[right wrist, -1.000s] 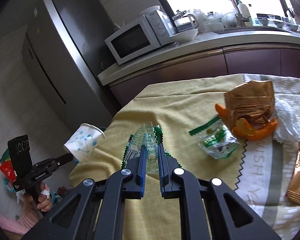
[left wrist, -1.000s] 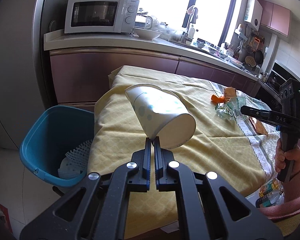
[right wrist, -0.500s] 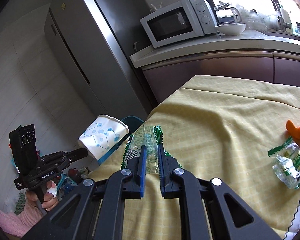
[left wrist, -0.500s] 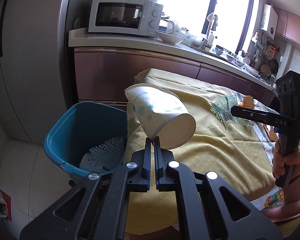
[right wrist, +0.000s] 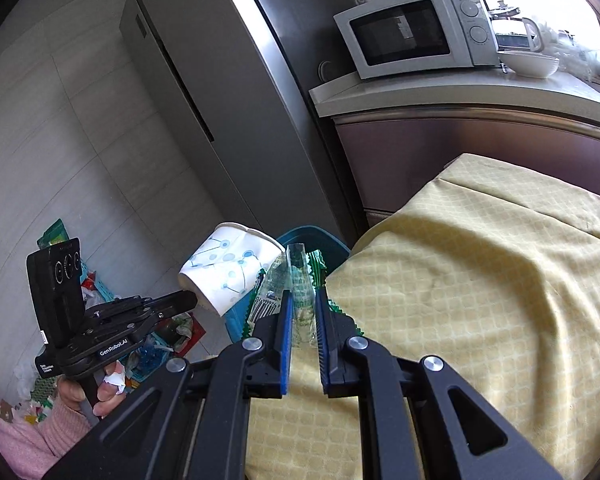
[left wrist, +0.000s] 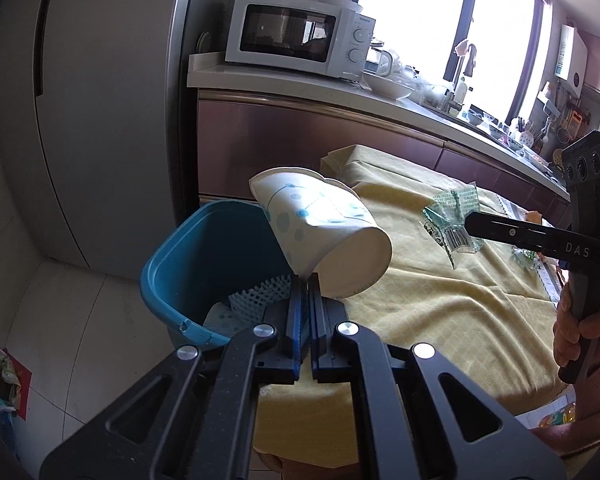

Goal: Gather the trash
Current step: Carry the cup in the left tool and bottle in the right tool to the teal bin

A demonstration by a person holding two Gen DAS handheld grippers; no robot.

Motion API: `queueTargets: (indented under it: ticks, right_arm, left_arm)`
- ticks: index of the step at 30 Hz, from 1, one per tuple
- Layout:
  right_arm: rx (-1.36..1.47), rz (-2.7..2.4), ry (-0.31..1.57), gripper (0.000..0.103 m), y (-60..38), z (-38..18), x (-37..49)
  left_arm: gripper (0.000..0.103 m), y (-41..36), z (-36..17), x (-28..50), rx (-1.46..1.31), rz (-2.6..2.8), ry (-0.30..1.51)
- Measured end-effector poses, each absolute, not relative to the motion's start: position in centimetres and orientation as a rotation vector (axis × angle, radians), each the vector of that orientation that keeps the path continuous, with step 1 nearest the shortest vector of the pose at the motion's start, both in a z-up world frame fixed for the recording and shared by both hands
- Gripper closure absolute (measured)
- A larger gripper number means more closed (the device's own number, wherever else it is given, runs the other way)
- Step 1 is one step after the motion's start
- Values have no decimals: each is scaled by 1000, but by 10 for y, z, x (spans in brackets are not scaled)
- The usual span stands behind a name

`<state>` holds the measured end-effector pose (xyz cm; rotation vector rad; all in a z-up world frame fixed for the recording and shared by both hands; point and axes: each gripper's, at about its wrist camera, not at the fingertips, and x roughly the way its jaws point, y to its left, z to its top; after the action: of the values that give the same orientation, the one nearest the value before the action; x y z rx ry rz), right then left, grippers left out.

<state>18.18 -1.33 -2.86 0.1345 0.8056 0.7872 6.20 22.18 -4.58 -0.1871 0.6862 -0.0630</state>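
My left gripper (left wrist: 305, 280) is shut on the rim of a white paper cup (left wrist: 320, 236) with blue dots, held tilted over the near edge of a blue bin (left wrist: 168, 264). From the right wrist view the same cup (right wrist: 228, 268) hangs in the left gripper (right wrist: 192, 300) just left of the bin (right wrist: 320, 238). My right gripper (right wrist: 302, 300) is shut on a clear green-edged plastic wrapper (right wrist: 296, 276), held above the table's corner beside the bin. The left wrist view shows that wrapper (left wrist: 450, 220) at the right gripper's tip (left wrist: 468, 222).
A table under a yellow cloth (right wrist: 480, 280) fills the right. The bin holds white foam netting (left wrist: 260, 292). A grey fridge (left wrist: 100, 120), a counter with a microwave (left wrist: 296, 36) and a sink stand behind. Litter lies on the floor (right wrist: 156, 340) at the left.
Both grippers have swung left along the table toward the bin, carrying the cup and the wrapper. The cup now hangs over the bin's edge; other litter on the table has left view.
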Motion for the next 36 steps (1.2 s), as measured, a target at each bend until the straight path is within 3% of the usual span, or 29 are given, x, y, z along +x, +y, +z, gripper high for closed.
queueTargets:
  ticks: [36]
  right_arm:
    - [67,875,898,92,68,-54,223]
  left_arm:
    - [99,257,-78,76,-225,62,750]
